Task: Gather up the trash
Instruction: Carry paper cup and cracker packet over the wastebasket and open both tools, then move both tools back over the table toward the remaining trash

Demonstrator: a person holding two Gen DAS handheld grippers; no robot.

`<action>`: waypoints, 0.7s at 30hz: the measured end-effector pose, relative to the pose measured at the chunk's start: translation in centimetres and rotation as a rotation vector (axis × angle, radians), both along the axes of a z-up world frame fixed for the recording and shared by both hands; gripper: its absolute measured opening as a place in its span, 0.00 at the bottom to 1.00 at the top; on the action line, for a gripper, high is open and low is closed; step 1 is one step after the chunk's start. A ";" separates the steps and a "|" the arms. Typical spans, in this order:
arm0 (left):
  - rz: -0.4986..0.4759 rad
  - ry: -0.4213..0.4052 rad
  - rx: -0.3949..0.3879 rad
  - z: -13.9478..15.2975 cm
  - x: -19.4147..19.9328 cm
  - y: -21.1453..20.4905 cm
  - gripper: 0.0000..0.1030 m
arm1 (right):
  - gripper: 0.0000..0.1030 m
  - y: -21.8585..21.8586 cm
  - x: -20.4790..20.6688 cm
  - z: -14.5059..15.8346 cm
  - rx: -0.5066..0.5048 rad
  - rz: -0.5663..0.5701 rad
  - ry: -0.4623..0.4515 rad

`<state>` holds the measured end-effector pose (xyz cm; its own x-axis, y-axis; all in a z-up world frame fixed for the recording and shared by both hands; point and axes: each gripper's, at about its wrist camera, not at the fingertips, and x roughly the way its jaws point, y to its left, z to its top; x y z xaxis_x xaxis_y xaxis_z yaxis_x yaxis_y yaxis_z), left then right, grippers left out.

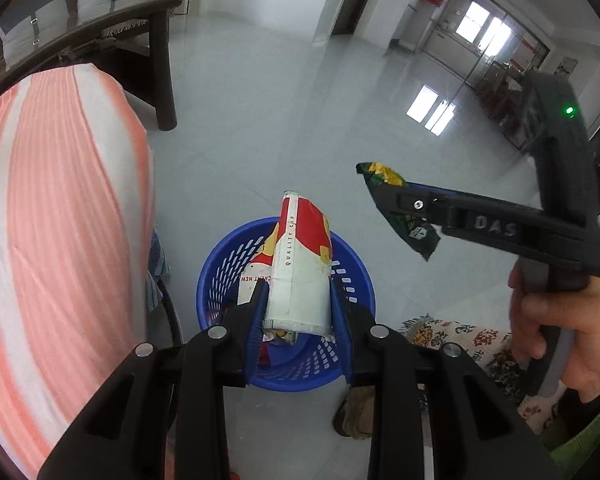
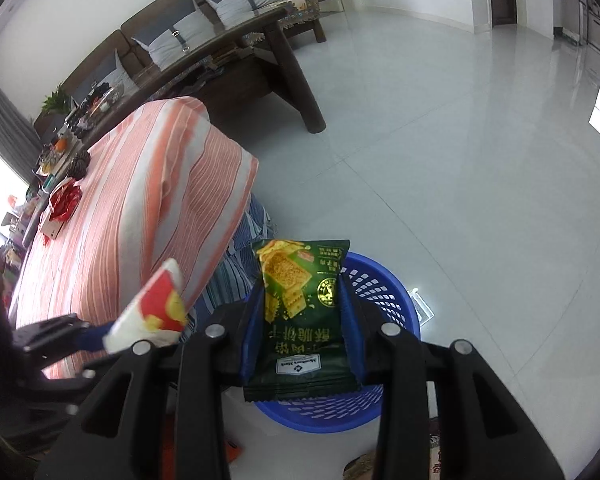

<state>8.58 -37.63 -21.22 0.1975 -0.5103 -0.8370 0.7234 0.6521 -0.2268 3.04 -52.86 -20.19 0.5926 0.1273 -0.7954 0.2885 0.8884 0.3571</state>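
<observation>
My left gripper [image 1: 298, 286] is shut on a crushed red, white and yellow paper cup [image 1: 300, 268], held right above the blue plastic basket [image 1: 352, 296] on the floor. Other trash lies inside the basket. My right gripper [image 2: 302, 280] is shut on a green cracker packet [image 2: 300, 312], held over the basket's [image 2: 384, 284] near rim. In the left wrist view the right gripper [image 1: 384, 192] hangs to the right of the basket with the packet [image 1: 410, 224]. In the right wrist view the cup [image 2: 152, 312] shows at the left.
A table with an orange and white striped cloth [image 2: 140, 216] stands left of the basket, with a red wrapper [image 2: 64, 202] and clutter at its far end. A dark wooden bench [image 2: 276, 60] and sofa stand behind. Grey tiled floor [image 2: 460, 160] spreads to the right.
</observation>
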 end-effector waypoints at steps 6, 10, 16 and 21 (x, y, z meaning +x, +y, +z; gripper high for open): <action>0.014 -0.004 -0.001 -2.4 1.4 -2.4 0.46 | 0.43 -1.1 -0.4 -0.9 0.051 -0.028 -0.002; 0.028 -0.009 -0.004 -2.4 1.7 -3.1 0.69 | 0.69 -2.1 -0.7 -0.7 0.064 -0.083 -0.041; 0.019 -0.093 -0.072 1.6 -0.5 -0.2 0.92 | 0.84 -2.2 -1.1 0.4 -0.005 -0.124 -0.061; 0.061 -0.159 -0.087 4.2 -2.2 4.9 0.95 | 0.93 -0.5 -1.0 1.2 -0.103 -0.108 -0.069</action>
<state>6.34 -32.75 -17.04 0.3560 -0.5622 -0.7464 0.7146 0.6785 -0.1702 2.08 -53.32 -18.99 0.6524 -0.0206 -0.7576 0.3623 0.8865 0.2879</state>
